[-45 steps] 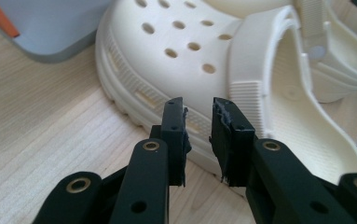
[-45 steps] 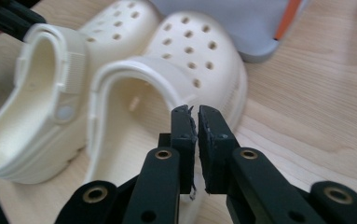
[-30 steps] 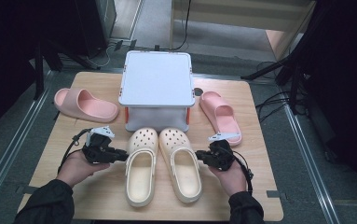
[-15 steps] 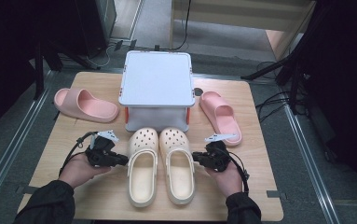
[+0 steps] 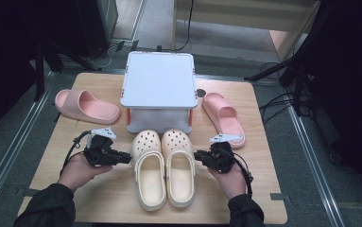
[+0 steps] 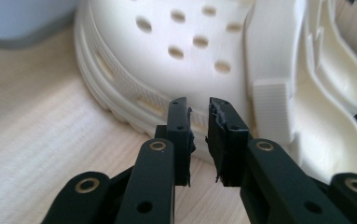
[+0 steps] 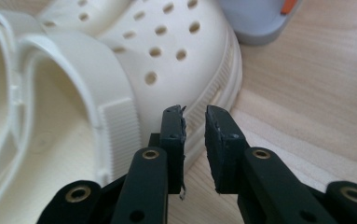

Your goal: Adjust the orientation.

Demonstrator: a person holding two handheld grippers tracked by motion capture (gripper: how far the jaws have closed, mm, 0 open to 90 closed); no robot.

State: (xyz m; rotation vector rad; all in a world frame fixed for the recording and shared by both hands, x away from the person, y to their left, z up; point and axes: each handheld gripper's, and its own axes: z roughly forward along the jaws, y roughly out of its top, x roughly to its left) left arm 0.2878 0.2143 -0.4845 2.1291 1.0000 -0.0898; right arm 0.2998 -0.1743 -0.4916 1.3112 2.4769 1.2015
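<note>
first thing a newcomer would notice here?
The pair of cream clogs side by side at the table's near middle, with the left tongs and right tongs flanking them, jaws nearly closed with nothing between. Behind sits a grey lidded box, with a pink slide left and another pink slide right.

The high view looks down on the table (image 5: 98, 194); both gripper views closely face the clogs (image 5: 162, 165).
</note>
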